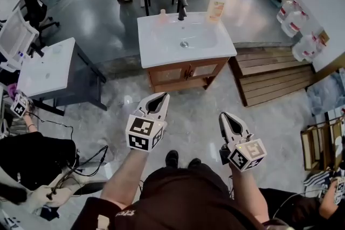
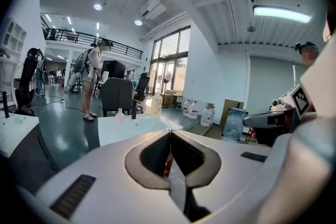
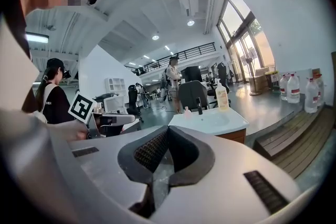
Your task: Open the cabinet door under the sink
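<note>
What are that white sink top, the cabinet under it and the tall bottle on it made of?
The sink top looks like glazed ceramic or cast stone: white, smooth, slightly shiny. The cabinet looks like brown wood or wood veneer, with paler door panels. The bottle seems to be clear plastic, with yellowish liquid showing through.

The grey floor (image 1: 194, 110) bears a sink cabinet (image 1: 186, 71) straight ahead of the left claw (image 1: 163, 96) and the right claw (image 1: 223, 115). A white-topped desk (image 1: 46, 67) stands left of the left claw. A wooden platform (image 1: 275, 75) lies ahead and right of the right claw, with water jugs (image 1: 295, 21) farther off.
</note>
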The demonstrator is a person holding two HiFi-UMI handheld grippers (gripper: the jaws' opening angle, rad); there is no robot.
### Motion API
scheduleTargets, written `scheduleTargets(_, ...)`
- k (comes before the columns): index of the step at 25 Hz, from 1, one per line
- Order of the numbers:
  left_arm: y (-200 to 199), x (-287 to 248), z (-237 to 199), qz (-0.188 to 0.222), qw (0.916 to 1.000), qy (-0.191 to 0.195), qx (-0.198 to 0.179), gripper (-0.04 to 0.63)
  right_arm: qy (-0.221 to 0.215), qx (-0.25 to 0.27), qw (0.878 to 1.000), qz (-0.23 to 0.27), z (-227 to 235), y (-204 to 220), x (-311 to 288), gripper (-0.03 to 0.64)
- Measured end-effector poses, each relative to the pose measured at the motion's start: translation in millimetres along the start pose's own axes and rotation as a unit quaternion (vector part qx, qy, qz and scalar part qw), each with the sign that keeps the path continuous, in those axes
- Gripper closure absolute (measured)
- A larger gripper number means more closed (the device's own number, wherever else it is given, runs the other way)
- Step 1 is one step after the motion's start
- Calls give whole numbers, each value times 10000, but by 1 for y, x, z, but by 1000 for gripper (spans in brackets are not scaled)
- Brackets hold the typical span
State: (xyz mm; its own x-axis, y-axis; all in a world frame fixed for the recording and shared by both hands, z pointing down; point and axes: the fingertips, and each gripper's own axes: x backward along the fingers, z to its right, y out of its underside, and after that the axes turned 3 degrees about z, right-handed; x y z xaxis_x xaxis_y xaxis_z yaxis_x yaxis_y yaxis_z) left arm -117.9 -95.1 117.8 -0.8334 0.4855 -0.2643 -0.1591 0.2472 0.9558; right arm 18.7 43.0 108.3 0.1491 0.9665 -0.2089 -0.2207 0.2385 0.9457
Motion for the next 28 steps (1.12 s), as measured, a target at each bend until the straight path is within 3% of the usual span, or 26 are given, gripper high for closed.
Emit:
scheduleTargets(8, -7, -52, -6, -83, 9999, -94, -2, 577, -97, -27, 9999, 112, 44, -27, -42, 603)
scheduleTargets(15, -10, -139, 4, -157, 9986, -493, 102, 577, -469, -85, 9989, 45, 140, -32, -78, 603)
scheduleTargets(21, -18, -217, 16, -180, 9920, -1221, 249, 577, -1217, 232, 9915, -402, 234, -37, -113, 603)
scheduleTargets(24, -11, -241, 19, -257, 9882, -1470, 359, 577, -1713, 336, 9819, -735, 254, -19, -130, 603)
scheduleTargets(28, 3, -247, 19, -270, 9841, -1631, 647, 577, -1985, 231, 9749, -978, 249, -11, -148, 603)
